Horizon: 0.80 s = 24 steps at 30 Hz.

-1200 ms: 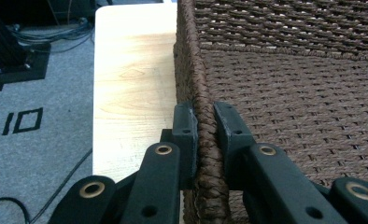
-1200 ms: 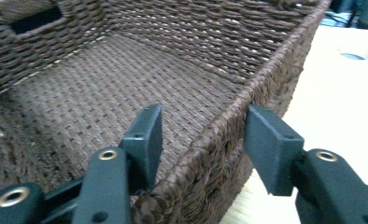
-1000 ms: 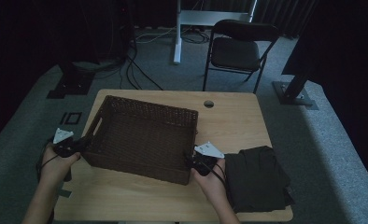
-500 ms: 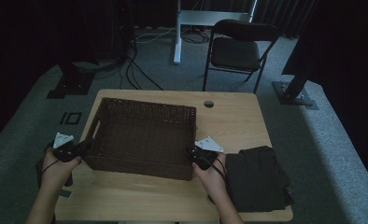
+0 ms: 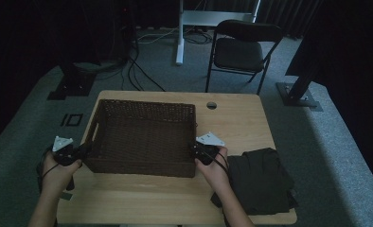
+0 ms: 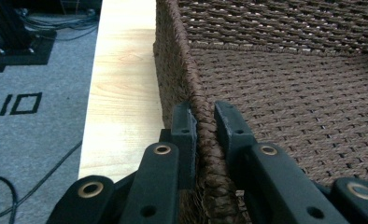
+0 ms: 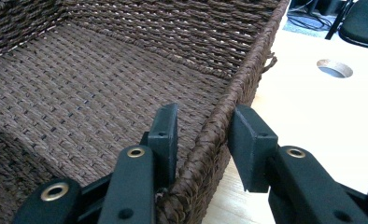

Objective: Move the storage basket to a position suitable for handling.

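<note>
a dark brown woven basket point(image 5: 144, 137) sits on the left half of the light wooden desk point(image 5: 232, 118), its long sides running left to right and its inside bare. the left hand-held gripper point(image 5: 80, 152) is at the basket's left wall, near the near corner; in the left gripper view its two black jaws stand one outside and one inside the braided rim point(image 6: 205, 140), pressed tight against it, so this hand-held gripper is clamped on the basket's left rim. the right hand-held gripper point(image 5: 195, 150) is at the basket's right wall, also toward the near corner. in the right gripper view its jaws straddle the right rim point(image 7: 215, 130), one inside the basket and one over the desk; the inner jaw lies against the weave, while a narrow gap shows between the outer jaw and the wall. these jaws have just been closing with the rim between them, and they do not yet pinch it. a folded dark cloth point(image 5: 262, 179) lies on the near right corner of the desk, just beside the person's right hand point(image 5: 215, 170). a round cable hole point(image 5: 211, 105) sits in the desk beyond the basket's far right corner. a black folding chair point(image 5: 244, 49) stands on the grey carpet past the far edge.
</note>
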Motion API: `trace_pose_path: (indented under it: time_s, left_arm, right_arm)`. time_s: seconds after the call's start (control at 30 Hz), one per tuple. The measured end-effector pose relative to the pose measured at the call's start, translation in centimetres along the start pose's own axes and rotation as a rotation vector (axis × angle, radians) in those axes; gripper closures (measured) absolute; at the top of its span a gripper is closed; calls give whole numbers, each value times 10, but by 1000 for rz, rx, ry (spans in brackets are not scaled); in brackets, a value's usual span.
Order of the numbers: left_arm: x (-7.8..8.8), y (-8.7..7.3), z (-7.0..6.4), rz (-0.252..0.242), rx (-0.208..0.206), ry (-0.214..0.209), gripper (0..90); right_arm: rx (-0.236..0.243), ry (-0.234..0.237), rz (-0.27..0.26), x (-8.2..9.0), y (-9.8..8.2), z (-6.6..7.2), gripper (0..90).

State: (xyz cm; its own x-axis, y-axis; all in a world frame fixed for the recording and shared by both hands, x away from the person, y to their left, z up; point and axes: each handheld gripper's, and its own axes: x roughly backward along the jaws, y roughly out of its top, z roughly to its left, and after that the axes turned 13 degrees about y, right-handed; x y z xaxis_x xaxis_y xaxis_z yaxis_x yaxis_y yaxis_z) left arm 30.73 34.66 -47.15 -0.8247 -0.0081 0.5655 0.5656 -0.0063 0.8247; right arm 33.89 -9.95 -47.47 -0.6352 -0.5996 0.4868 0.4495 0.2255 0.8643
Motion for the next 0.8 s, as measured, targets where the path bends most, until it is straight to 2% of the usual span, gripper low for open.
trace_pose_path:
  time_s: [0.37,0.53,0.7,0.8]
  left_arm:
    - [6,-5,1,1,14,-11,798]
    - [10,-7,-2,-4,-12,-12,796]
    - [14,-10,-3,-6,-16,-26,794]
    - [14,-10,-3,-6,-13,-27,795]
  right_arm:
    - [10,12,8,1,0,0,634]
    - [2,8,2,8,-5,3,633]
    - [-11,9,-5,14,-10,5,632]
    - [-3,-5,5,16,-11,8,633]
